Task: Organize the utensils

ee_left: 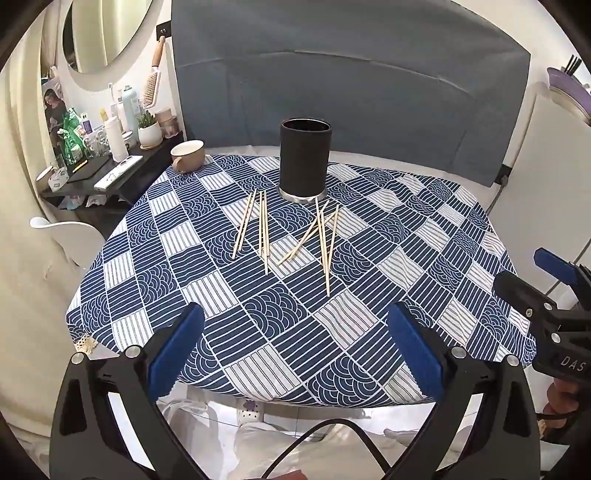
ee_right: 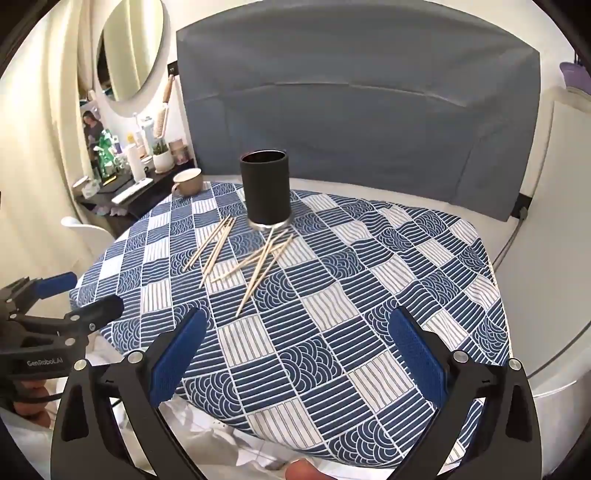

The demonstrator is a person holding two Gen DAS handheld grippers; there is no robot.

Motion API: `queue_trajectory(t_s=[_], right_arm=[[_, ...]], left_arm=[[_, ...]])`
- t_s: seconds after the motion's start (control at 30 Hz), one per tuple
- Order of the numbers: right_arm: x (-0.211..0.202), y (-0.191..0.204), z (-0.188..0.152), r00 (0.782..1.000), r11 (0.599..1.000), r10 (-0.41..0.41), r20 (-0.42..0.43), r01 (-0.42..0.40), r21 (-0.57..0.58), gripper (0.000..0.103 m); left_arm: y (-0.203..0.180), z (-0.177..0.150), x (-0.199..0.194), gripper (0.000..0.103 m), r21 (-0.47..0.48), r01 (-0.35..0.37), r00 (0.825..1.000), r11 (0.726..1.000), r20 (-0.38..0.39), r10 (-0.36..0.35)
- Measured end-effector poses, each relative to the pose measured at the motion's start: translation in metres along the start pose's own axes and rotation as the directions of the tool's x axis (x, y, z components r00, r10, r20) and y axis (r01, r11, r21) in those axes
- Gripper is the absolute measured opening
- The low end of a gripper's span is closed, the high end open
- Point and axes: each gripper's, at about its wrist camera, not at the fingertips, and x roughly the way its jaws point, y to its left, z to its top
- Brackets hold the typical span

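Hanging beside the mirror (ee_left: pixel 110 33) — hairbrush (ee_left: pixel 150 86) bristles show in left view only.

A home, likely a bedroom: a round mirror (ee_left: pixel 107 33) hangs over a dark vanity shelf (ee_left: pixel 110 177) crowded with toiletry bottles (ee_left: pixel 127 107), a hairbrush (ee_left: pixel 151 86) and a potted plant (ee_left: pixel 149 129), beside cream curtains (ee_left: pixel 22 184) and a grey padded headboard (ee_left: pixel 351 92)

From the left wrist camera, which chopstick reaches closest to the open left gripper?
The long chopstick at the right of the crossed bunch: its lower tip comes farther toward the left gripper than any other.
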Motion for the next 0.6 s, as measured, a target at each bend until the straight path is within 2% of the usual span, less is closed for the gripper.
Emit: queue_trajectory(t_s=[0.6], right_arm=[[-0.0059, -0.0003, -0.0027, 1.000, 1.000, -0.016, 0.016, 0.016, 0.001, 0.095]], left_arm=[[0.0071, -0.0080, -0.0002, 0.097, -0.036, 0.018, 1.000, 0.999, -0.007, -0.019]])
